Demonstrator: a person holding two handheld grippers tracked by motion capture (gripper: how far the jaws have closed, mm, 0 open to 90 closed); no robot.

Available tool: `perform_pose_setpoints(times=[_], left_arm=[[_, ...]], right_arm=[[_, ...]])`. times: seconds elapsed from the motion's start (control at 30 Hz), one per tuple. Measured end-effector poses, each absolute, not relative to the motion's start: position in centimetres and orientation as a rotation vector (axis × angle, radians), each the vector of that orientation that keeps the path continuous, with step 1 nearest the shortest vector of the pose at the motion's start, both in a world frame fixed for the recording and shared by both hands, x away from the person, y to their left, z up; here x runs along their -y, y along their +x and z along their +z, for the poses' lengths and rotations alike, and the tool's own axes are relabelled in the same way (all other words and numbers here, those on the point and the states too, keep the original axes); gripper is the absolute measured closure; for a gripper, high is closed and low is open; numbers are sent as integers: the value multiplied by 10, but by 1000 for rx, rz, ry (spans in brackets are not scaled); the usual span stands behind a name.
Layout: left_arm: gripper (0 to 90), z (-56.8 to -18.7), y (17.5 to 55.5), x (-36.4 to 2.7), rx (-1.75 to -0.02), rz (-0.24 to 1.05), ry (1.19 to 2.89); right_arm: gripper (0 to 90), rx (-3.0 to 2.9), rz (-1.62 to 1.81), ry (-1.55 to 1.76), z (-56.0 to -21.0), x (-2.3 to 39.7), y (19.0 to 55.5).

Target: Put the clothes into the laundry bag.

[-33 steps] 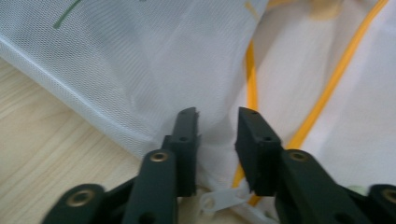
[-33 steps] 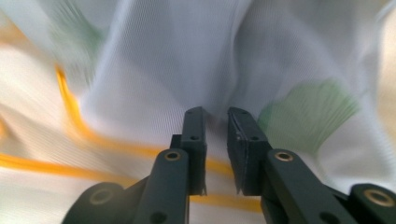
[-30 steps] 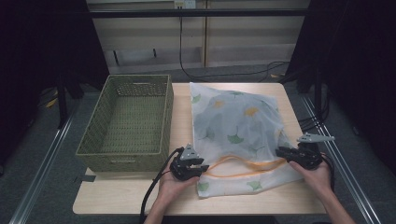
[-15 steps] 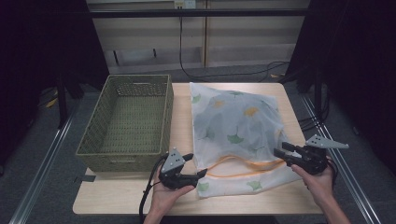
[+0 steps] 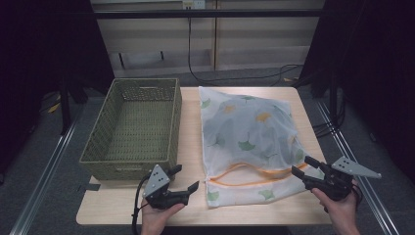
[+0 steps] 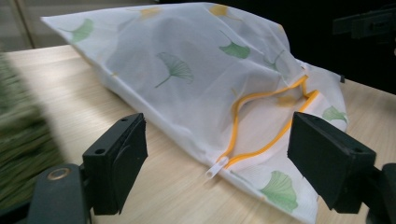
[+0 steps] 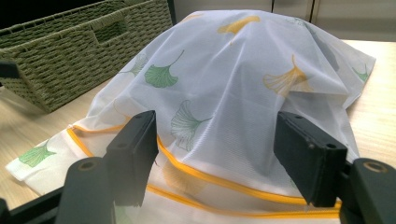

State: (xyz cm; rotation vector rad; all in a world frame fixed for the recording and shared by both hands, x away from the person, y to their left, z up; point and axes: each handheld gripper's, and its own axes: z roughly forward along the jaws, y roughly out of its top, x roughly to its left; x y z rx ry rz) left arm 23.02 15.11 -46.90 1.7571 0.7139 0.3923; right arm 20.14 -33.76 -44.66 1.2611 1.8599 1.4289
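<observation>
The mesh bag [image 5: 249, 142] is lying between the left tool [image 5: 188, 178] and right tool [image 5: 299, 166], whose empty jaws have just been opening.

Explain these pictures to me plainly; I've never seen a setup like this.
A person sits at a table, holding a two-jaw gripping tool in each hand. One camera looks down from above; the other two ride on the tools and look along their black jaws. On the table lie a green woven basket and a white mesh bag with leaf prints and an orange zipper, partly unzipped. The left gripper and right gripper have just been opening; both are open, with nothing between their jaws.
</observation>
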Motion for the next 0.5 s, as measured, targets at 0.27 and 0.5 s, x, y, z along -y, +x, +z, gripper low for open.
perform_pose_setpoints(times=[0.27,0.5], left_arm=[[190,-475,217,-170,-775,441,1691],[191,-482,215,-170,-760,404,1710]], right_arm=[[310,-1879,1412,1288,-450,338,202],[310,-1902,1397,1283,-451,337,206]])
